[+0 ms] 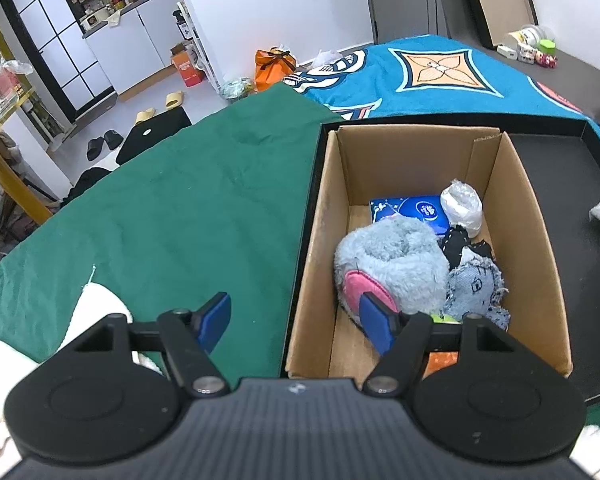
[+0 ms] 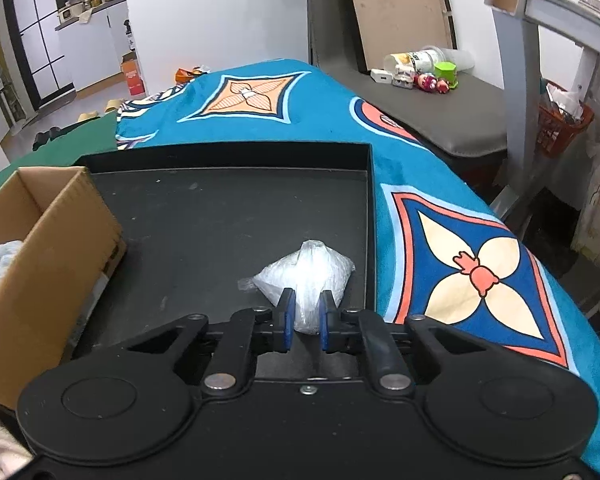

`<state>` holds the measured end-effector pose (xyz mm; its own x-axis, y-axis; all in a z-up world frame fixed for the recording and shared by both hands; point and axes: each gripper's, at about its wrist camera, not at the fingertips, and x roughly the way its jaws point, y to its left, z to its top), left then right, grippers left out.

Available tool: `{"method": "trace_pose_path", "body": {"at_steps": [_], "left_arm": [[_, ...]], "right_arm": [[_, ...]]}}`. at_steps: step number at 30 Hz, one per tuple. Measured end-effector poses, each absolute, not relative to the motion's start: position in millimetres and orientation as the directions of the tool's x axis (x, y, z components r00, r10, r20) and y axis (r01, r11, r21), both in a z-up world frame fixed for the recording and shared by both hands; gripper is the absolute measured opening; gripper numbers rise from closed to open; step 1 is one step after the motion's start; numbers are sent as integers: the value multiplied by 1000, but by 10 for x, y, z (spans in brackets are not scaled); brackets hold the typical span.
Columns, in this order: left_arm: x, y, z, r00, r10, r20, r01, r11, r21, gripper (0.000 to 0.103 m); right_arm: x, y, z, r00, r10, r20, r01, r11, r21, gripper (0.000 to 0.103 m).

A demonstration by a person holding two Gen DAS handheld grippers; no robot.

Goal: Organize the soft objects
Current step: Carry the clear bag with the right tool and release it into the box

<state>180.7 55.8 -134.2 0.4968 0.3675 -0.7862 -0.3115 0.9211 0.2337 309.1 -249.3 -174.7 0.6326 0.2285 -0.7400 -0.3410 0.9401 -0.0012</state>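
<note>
Right wrist: gripper (image 2: 305, 312) jaws pinch plastic bag (image 2: 306, 276) on black tray (image 2: 220, 208).
Left gripper (image 1: 296, 320) jaws wide, empty, over box (image 1: 516, 216) edge.

The cardboard box (image 1: 428, 240) sits in the tray (image 2: 228, 208), at its left side. In the box, the fluffy slipper (image 1: 392, 268) lies just ahead of the left gripper's (image 1: 296, 320) right jaw. The tissue pack (image 1: 412, 210) lies behind the slipper. The plastic bag (image 2: 306, 280) lies on the tray, between the right gripper's (image 2: 304, 316) jaws.
</note>
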Motion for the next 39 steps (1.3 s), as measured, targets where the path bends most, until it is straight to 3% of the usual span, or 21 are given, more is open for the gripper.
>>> {"method": "trace_pose_path", "body": {"at_steps": [29,34,39], "left_arm": [[1689,810,-1320,528,213,-822,-324,945,37,65],[1678,881,-1336,532,178,-828,-329,944,-9,56],[1681,957,-1378,528,133,-839,-332,942,-59,36]], "right_arm": [[2406,-1616,-836,592,452,-667,-514,849,119,11],[2319,-1400,-763,578,472,-666,-547,830,114,12],[2231,-1229,-726,560,487,-670,-578,809,105,12]]}}
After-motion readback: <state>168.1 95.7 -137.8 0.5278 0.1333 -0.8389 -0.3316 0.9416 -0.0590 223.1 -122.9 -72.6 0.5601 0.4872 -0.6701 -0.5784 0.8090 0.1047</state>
